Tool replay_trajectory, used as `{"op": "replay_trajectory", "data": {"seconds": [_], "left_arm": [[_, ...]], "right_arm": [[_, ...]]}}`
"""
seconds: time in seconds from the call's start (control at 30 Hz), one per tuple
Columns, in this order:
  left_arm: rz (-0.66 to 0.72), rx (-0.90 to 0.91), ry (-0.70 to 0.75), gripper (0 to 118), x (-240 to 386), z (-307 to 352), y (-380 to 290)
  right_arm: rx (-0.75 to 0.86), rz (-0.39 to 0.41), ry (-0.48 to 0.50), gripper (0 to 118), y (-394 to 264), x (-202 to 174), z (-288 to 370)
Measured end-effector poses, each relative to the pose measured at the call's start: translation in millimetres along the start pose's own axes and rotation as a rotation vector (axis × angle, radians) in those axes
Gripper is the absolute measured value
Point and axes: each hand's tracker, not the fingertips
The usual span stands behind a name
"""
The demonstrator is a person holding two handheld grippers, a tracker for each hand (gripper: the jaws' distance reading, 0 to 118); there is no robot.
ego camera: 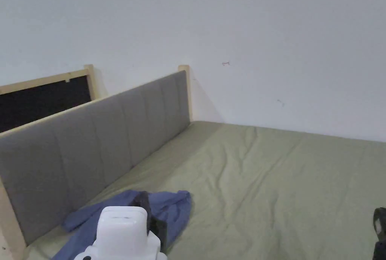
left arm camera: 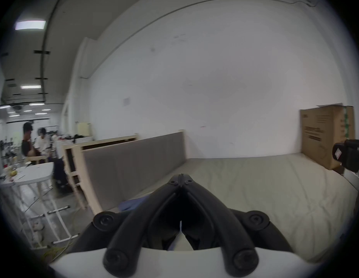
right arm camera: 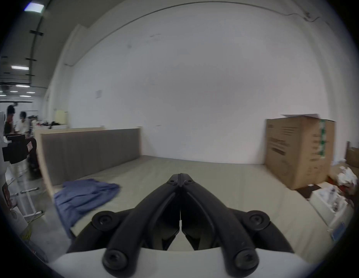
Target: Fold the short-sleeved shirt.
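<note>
A white wall (ego camera: pixel 264 27) closes the far side of the room. Below it a bed (ego camera: pixel 271 189) under a creased olive sheet spreads wide, with a grey padded headboard (ego camera: pixel 105 136) in a pale wood frame along its left edge. A cardboard box (right arm camera: pixel 296 152) stands at the bed's far right, against the wall. Far left, past the headboard, two people (left arm camera: pixel 33 142) stand by a white table (left arm camera: pixel 32 174) under ceiling lights. The blue shirt (right arm camera: pixel 84 196) lies crumpled at the bed's near left corner, beside the headboard, part of it hanging over the near edge. The left gripper (left arm camera: pixel 181 178) is held above the sheet, jaws pressed together on nothing. The right gripper (right arm camera: pixel 179 177) is likewise closed and empty over the sheet, right of the shirt.
</note>
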Motion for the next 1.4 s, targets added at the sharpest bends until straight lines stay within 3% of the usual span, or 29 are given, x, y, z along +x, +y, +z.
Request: {"op": "replay_trajectory", "data": {"seconds": [0.1, 0.17, 0.3, 0.4, 0.43, 0.5, 0.57, 0.73, 0.83, 0.87, 0.9, 0.93, 1.03, 1.17, 1.23, 1.27, 1.33, 1.4], "left_arm": [[0.016, -0.002, 0.1, 0, -22.9, 5.5, -6.3], [0.033, -0.016, 0.085, 0, -28.3, 4.7, -8.6], [0.092, 0.035, 0.03, 0, -32.1, 2.0, 1.3], [0.031, 0.125, 0.039, 0, -38.0, -23.6, 34.6], [0.017, 0.103, -0.019, 0, -43.0, -43.4, 44.8], [0.042, -0.086, -0.254, 0, -57.1, -103.2, 61.8], [0.066, -0.308, -0.358, 0, -62.8, -166.6, 57.6], [-0.063, -0.811, -0.353, 2, -56.9, -311.2, -25.4], [-0.005, -1.032, -0.36, 27, -51.3, -367.1, -96.8], [0.041, -1.11, -0.361, 47, -51.9, -383.0, -118.8], [0.11, -1.202, -0.375, 89, -56.8, -395.6, -140.8], [0.184, -1.236, -0.392, 97, -58.4, -403.1, -154.4], [0.268, -1.298, -0.36, 95, -57.2, -421.8, -181.3], [0.081, -1.225, -0.3, 96, -36.5, -417.8, -197.8], [-0.049, -1.236, -0.323, 108, -21.2, -413.5, -212.9], [-0.073, -1.232, -0.359, 117, -14.5, -409.4, -220.8], [-0.091, -1.216, -0.385, 118, -14.8, -428.0, -250.5], [-0.088, -1.182, -0.32, 118, -15.4, -422.4, -250.0]], "right_arm": [[0.021, 0.014, 0.11, 0, 3.9, -35.1, -10.1], [0.044, 0.017, 0.141, 0, 7.8, -44.3, -8.3], [0.047, 0.051, 0.137, 0, 8.3, -42.2, -10.3], [-0.002, 0.056, 0.111, 0, 7.8, -30.5, -13.8], [-0.024, 0.042, 0.102, 0, 8.1, -26.2, -14.6], [-0.052, 0.008, 0.101, 0, 6.2, -17.0, -17.6], [-0.08, -0.001, 0.09, 0, 2.8, -9.7, -25.2], [-0.189, 0.002, 0.047, 0, -15.7, 0.9, -46.8], [-0.253, -0.01, 0.033, 0, -29.8, 8.6, -55.3], [-0.277, -0.008, 0.027, 0, -34.2, 10.7, -57.4], [-0.303, -0.007, 0.021, 0, -38.5, 13.2, -59.5], [-0.329, -0.007, 0.017, 0, -41.0, 14.0, -61.4], [-0.399, -0.015, 0.002, 0, -52.5, 20.4, -69.2], [-0.463, -0.041, -0.019, 0, -64.7, 24.7, -79.1], [-0.495, -0.051, -0.016, 0, -69.4, 23.2, -83.3], [-0.511, -0.053, -0.014, 0, -72.0, 22.8, -85.4], [-0.535, -0.048, -0.007, 0, -76.4, 20.8, -88.7], [-0.55, -0.046, -0.003, 0, -79.4, 18.6, -91.1]]}}
